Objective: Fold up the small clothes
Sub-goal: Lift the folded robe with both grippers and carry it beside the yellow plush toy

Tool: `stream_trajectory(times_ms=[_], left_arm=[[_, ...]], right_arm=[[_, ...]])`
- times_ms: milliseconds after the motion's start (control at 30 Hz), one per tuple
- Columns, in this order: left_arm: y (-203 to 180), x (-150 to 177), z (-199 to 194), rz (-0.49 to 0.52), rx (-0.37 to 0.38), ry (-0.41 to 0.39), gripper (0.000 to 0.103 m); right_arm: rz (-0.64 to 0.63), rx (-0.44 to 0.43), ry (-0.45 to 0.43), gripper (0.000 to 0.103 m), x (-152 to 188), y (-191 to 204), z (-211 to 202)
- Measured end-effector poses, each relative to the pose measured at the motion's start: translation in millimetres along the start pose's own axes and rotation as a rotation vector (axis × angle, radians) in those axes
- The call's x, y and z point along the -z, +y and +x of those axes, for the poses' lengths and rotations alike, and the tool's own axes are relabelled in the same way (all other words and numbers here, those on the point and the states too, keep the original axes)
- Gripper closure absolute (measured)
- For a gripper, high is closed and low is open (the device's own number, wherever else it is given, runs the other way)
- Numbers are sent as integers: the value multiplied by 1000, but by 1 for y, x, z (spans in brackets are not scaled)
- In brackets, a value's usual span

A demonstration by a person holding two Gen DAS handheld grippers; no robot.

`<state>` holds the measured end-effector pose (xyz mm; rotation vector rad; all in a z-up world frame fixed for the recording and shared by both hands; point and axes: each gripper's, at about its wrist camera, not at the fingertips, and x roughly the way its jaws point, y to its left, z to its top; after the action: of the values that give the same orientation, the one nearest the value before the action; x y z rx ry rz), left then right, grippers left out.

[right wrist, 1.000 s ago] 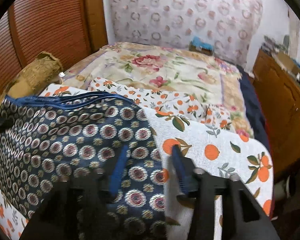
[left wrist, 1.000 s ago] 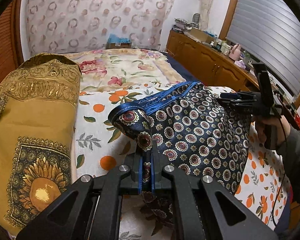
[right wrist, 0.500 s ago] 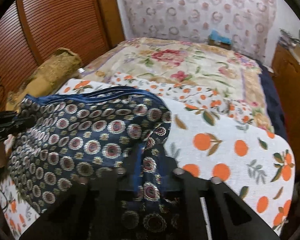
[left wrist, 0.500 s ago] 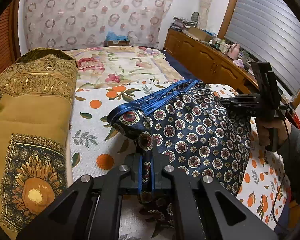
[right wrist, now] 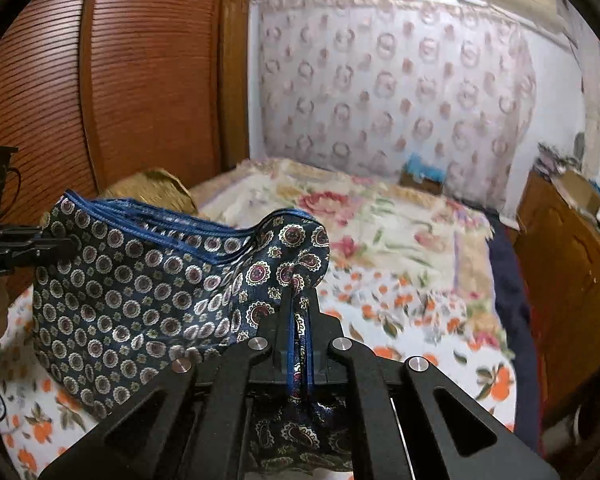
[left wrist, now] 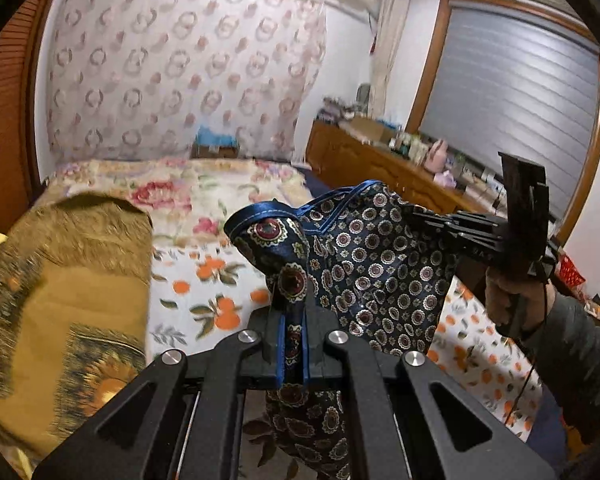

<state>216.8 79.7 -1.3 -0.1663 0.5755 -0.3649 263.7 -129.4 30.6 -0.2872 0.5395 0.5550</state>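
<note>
In the left wrist view, the left gripper (left wrist: 294, 344) has its fingers pinched together on one corner of the dark blue patterned garment (left wrist: 380, 276), which hangs lifted above the orange-print sheet (left wrist: 204, 292). Across the cloth, the right gripper (left wrist: 424, 220) grips the far corner, held by a hand (left wrist: 508, 300) in a grey sleeve (left wrist: 576, 360). A mustard blanket (left wrist: 60, 300) lies at the left, blurred.

In the right wrist view, the right gripper (right wrist: 299, 336) is clamped on a bunched corner of the garment (right wrist: 140, 292). The cloth stretches to the left gripper (right wrist: 60, 244), probably just touching the sheet (right wrist: 40, 420) below.
</note>
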Motion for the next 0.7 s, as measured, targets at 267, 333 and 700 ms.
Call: stream_trajectory(times_ms=[267,333,700], left_arm=[[32,-13,-54,-34,-96,-124,97],[44,-15,-66,-51,-131,-149,97],[133,23,-85,-229,-353,-189,97]], right_arm=[[-70,-31,-90,100,-47,23,4],[-95,-47,-116,100,-62,33,14],[-287,-155,-139,100,-139,80,144]])
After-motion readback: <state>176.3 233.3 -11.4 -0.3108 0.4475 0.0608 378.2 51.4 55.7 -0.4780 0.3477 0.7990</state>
